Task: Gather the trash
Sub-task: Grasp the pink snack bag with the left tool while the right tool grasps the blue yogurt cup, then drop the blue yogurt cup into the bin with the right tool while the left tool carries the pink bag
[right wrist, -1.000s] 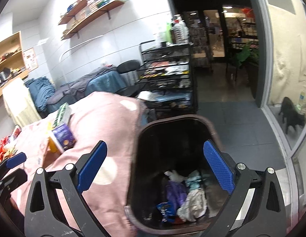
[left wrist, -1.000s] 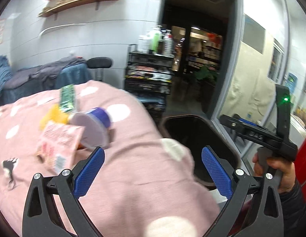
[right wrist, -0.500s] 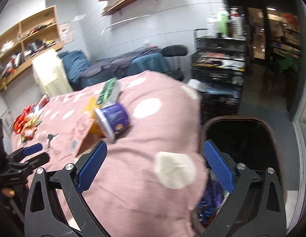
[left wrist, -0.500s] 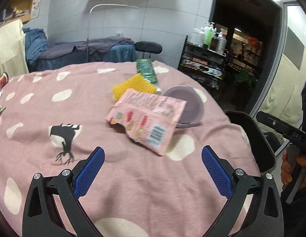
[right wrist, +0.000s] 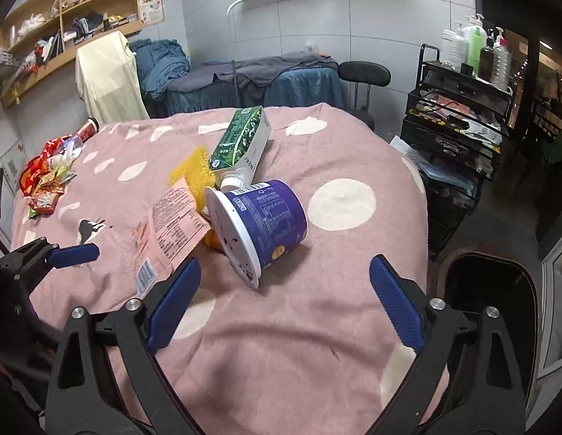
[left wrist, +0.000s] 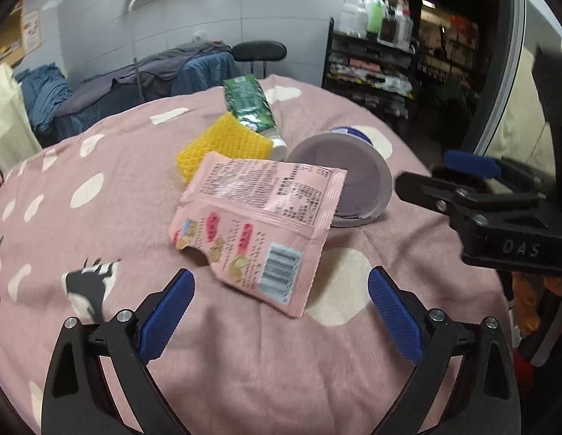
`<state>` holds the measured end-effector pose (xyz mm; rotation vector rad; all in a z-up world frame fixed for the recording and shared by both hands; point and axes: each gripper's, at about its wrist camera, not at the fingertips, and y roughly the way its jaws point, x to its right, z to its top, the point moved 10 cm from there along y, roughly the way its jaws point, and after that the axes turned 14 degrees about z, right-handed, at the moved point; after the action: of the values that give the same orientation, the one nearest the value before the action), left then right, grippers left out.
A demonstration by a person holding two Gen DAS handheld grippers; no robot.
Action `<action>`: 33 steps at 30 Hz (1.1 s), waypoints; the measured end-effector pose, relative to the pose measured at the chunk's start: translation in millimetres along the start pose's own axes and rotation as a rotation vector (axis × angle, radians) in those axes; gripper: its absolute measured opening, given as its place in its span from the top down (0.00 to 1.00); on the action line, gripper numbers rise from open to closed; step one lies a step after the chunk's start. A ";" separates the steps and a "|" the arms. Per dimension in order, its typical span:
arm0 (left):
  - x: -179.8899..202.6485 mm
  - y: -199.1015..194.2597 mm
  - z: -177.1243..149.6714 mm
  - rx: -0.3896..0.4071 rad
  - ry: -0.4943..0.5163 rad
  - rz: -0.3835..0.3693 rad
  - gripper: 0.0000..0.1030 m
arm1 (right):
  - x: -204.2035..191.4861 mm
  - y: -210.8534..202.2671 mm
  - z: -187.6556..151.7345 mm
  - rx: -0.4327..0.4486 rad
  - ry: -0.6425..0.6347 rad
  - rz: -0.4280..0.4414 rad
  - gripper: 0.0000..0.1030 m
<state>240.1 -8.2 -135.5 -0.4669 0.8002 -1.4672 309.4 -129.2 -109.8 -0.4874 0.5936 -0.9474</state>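
The left tool hangs over the near part of the surface, a round table under a pink cloth with pale spots; its jaws stand wide apart with nothing between them. Just beyond its blue pads lies a flat pink snack wrapper, torn at one corner and leaning up on the trash behind it. That trash sits in a tight cluster toward the far right edge: a purple tub tipped on its side with its open mouth facing the left tool, a yellow mesh sponge touching the wrapper's far end, and a green-and-white carton lying on its side against the sponge, cap end down toward the tub.

The right tool is held above the near right edge, aimed at the tub. Its jaws have just been closing a little, yet they are still wide and hold nothing — the tub lies beyond the pads, not between them. A heap of red and orange wrappers lies apart at the far left edge. Beside the surface, off its right edge, stands a dark bin.
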 end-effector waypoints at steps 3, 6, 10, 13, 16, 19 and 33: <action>9.0 21.9 3.8 -0.048 0.077 0.064 0.16 | 6.9 10.3 3.8 -0.016 0.035 0.004 0.18; 7.9 40.8 6.1 -0.089 0.119 0.124 0.32 | 9.2 16.5 4.7 -0.027 0.053 0.011 0.19; -2.6 41.5 5.5 -0.093 0.065 0.117 0.57 | 1.2 26.0 3.8 -0.053 0.027 0.017 0.23; -18.4 31.9 4.6 -0.068 -0.026 0.098 0.70 | -3.7 36.1 5.5 -0.079 -0.021 -0.033 0.25; -33.9 16.3 4.7 -0.020 -0.127 0.066 0.75 | -1.4 48.4 8.2 -0.115 -0.048 -0.089 0.40; -47.9 0.5 2.7 0.029 -0.206 0.029 0.77 | 2.7 53.6 10.3 -0.124 -0.034 -0.087 0.70; -53.1 -55.8 4.0 0.198 -0.332 -0.076 0.80 | 18.2 -16.7 8.5 0.061 0.094 0.027 0.92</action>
<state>208.7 38.3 -82.6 -0.5755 0.3741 -1.4723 313.1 -152.0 -97.7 -0.3809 0.6527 -0.9641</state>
